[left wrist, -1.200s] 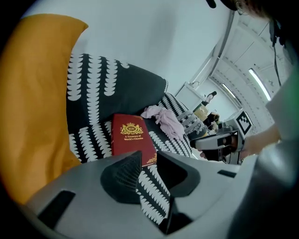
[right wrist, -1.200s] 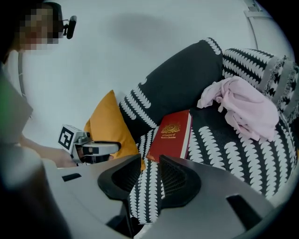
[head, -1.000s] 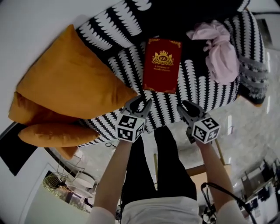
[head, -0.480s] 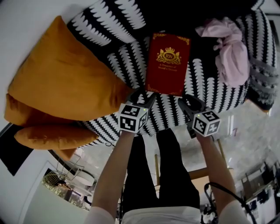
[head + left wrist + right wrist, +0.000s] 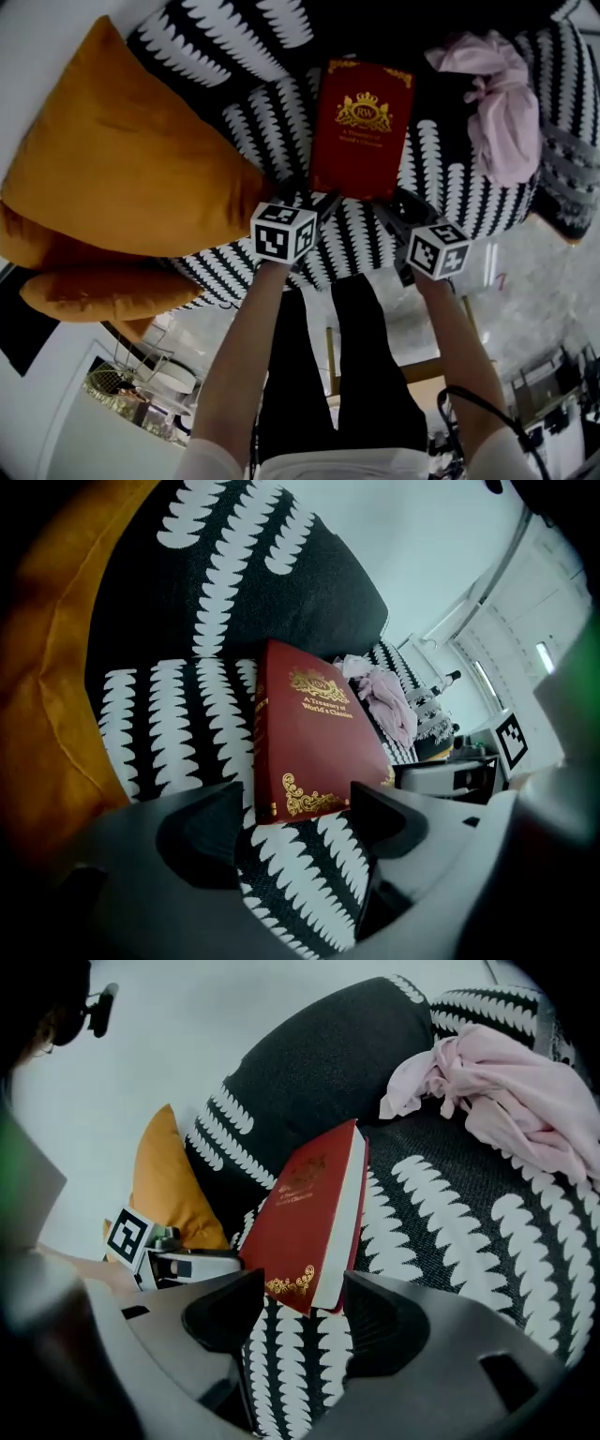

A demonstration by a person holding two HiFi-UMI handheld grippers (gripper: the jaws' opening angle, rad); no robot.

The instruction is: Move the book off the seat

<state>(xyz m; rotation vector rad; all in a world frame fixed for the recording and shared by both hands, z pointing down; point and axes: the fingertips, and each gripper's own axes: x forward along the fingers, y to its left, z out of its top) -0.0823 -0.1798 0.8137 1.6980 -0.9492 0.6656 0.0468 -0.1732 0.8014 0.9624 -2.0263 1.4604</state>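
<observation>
A red hardcover book [image 5: 361,127] with gold ornament lies flat on the black-and-white patterned seat [image 5: 281,122]. My left gripper [image 5: 309,199] hovers at the book's near left corner, its jaws opening, nothing between them. In the left gripper view the book [image 5: 314,738] sits just beyond the jaws of the left gripper [image 5: 292,822]. My right gripper [image 5: 398,206] is at the book's near right corner, jaws also opening. In the right gripper view the near corner of the book [image 5: 309,1222] lies just ahead of the gap of the right gripper [image 5: 302,1321], with no pad pressing on it.
A large orange cushion [image 5: 122,169] leans on the seat to the left, with a second one [image 5: 103,291] below it. A crumpled pink cloth [image 5: 502,103] lies on the seat right of the book. The person's legs and the floor are in front of the seat.
Both grippers have moved forward to the book's near edge, and their jaws have spread wider. The book has not moved on the seat.
</observation>
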